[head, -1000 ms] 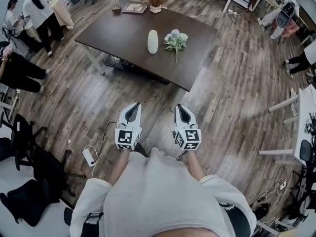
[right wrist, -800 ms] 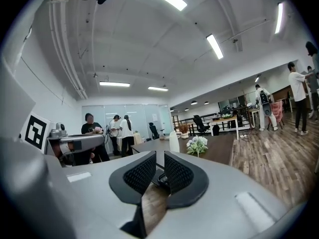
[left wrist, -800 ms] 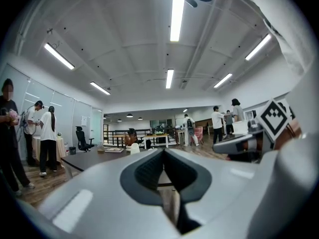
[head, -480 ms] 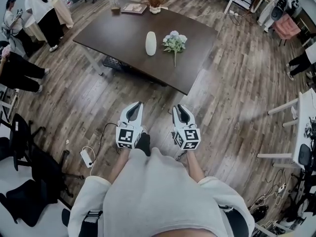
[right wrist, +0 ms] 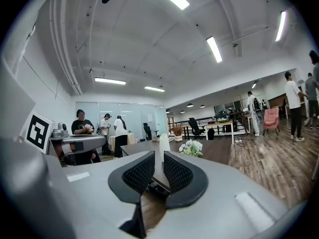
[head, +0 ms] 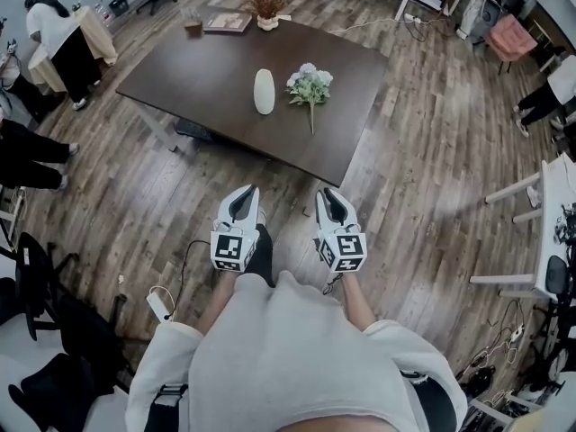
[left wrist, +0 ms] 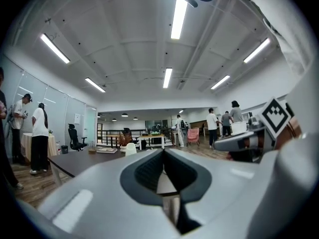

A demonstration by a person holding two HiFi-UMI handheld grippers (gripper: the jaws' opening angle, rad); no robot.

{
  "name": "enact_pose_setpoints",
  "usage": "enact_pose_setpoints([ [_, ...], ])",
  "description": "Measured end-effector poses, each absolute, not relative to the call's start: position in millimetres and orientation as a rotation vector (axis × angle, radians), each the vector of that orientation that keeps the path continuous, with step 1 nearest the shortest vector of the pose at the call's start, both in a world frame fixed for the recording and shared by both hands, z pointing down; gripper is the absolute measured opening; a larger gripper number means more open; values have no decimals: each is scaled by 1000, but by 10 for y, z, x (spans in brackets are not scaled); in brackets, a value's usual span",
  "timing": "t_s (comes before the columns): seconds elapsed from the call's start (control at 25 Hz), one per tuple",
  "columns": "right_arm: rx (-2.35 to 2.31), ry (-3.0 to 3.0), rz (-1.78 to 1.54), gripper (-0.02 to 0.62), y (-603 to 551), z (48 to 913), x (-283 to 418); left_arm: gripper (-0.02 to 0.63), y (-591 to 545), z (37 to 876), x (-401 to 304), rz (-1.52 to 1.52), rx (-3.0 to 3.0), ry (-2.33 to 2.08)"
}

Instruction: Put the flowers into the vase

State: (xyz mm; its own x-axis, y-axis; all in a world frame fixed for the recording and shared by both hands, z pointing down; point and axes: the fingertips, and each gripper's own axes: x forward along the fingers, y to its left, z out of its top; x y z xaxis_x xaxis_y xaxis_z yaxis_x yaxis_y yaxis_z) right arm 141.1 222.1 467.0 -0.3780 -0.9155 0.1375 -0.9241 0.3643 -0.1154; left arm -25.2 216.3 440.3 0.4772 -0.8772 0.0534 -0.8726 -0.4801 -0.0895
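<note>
Nearer now, the flowers [head: 309, 86] lie at three o'clock of the vase [head: 264, 91], likely light and floppy, best pinched mid-stem; left gripper [head: 247, 191] clenched empty, right gripper [head: 327, 193] closing on nothing.

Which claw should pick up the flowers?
Probably right. The flowers lie right of the vase, stem toward the right claw; its jaws, slightly apart and closing, are empty. The left claw is shut.
</note>
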Motion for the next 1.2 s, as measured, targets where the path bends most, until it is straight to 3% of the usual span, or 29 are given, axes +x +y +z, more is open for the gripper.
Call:
enact_pose_setpoints([
  [0.4,1774,-2465,209,2,1008,4622,1227,11,854,4413,-383,-106,-2721,1506],
  [1.2,1914,-2330,193,2,-1271,4326,939,11,-1497,4264,-895,-84,-2811,1419],
])
